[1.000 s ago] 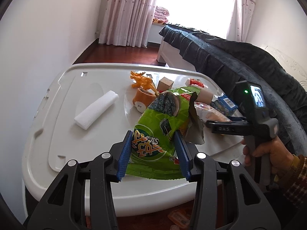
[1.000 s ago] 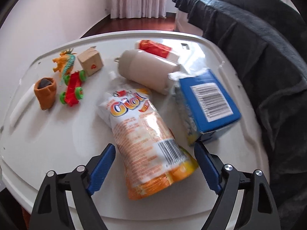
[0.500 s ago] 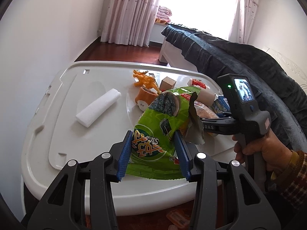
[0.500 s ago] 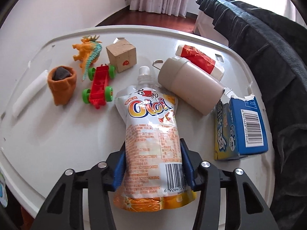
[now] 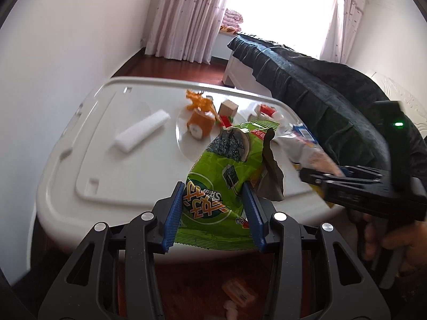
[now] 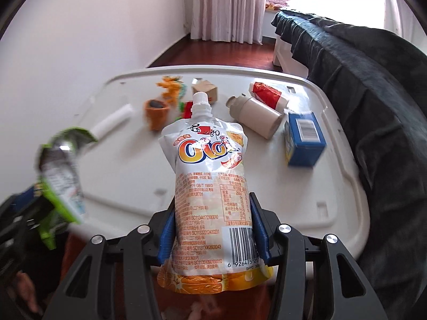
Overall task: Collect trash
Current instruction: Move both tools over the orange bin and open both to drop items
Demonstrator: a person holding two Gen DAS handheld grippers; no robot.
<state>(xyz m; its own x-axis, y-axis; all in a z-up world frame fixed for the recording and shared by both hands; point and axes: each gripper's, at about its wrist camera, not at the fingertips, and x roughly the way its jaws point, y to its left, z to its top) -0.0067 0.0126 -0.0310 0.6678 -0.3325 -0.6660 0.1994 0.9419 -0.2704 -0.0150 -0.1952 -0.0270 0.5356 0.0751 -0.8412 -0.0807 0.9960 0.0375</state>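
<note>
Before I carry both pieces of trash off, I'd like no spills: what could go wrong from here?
1. The right gripper clamps only the lower part of the orange-and-white spouted drink pouch; the tall upper part could flop or slip.
2. The torn green foil snack bag in the left gripper gapes open at the top, so crumbs might fall.
3. The two grippers are close together and could bump.

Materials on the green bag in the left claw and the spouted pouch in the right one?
Green bag: looks like thin plastic film with a metallised lining; creased, glossy print outside, silvery inside at the torn mouth. Left claw is shut on it.
Spouted pouch: seems a laminated flexible film, glossy with wrinkle highlights, with a rigid white plastic cap. Right claw is shut on it.
</note>
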